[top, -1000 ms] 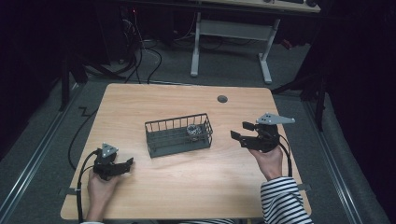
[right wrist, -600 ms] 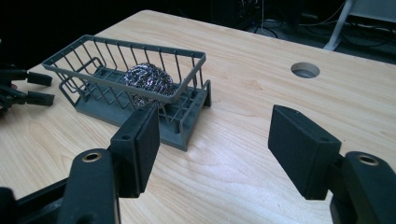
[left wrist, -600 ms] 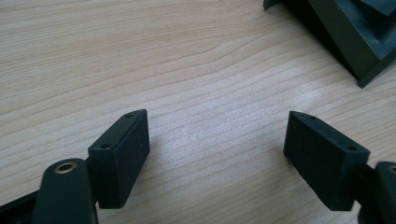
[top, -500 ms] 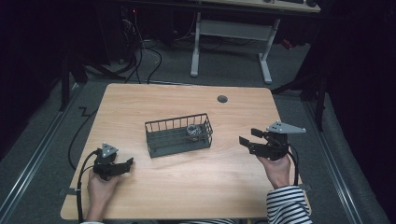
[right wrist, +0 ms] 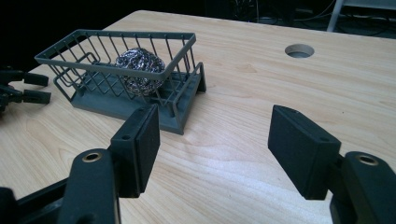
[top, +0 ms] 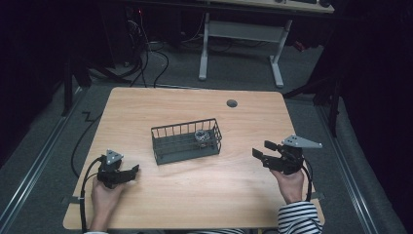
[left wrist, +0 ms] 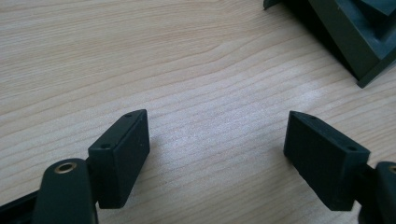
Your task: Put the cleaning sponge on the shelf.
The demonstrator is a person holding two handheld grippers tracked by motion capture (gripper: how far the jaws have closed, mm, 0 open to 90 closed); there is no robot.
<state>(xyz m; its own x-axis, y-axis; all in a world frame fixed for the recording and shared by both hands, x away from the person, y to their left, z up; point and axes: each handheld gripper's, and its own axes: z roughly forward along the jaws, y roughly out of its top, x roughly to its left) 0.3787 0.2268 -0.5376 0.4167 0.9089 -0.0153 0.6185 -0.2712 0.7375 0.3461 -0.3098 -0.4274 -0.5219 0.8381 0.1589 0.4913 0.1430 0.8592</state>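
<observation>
Landmark: the wire basket (top: pixel 182 127), near the middle of the counter (top: pixel 195 200).

- Scouring ball (top: pixel 202 136): a shiny metal wad inside the basket, at the end nearer your right hand. It sits on the basket floor, below the rim.
- Your right gripper (top: pixel 261 149): on the ball's side of the basket, well apart from it and pointing toward it. Jaws apart, nothing between them but bare counter.
- Your left gripper (top: pixel 136 169): off the basket's opposite end, toward your edge of the counter, near the basket but not touching. It lies low on the wood. Jaws stand apart, nothing held.
- Around: a round cable hole (top: pixel 232 103) in the counter beyond the basket, toward the far edge. Desk legs and cables on the floor past the counter.
- In the way: the basket's wire wall stands between your right gripper and the ball. The top of the basket is open.
- Right gripper view: the ball (right wrist: pixel 139 70) through the basket's (right wrist: pixel 107 63) bars, and the left gripper (right wrist: pixel 18 88) at the picture's left edge, beyond the basket's other end. Wood grain lies between the right gripper's (right wrist: pixel 215 121) pads.
- Left gripper view: left gripper (left wrist: pixel 217 123) close over the wood, with one dark corner of the basket (left wrist: pixel 355 32) at top right. The ball can't be made out here.
</observation>
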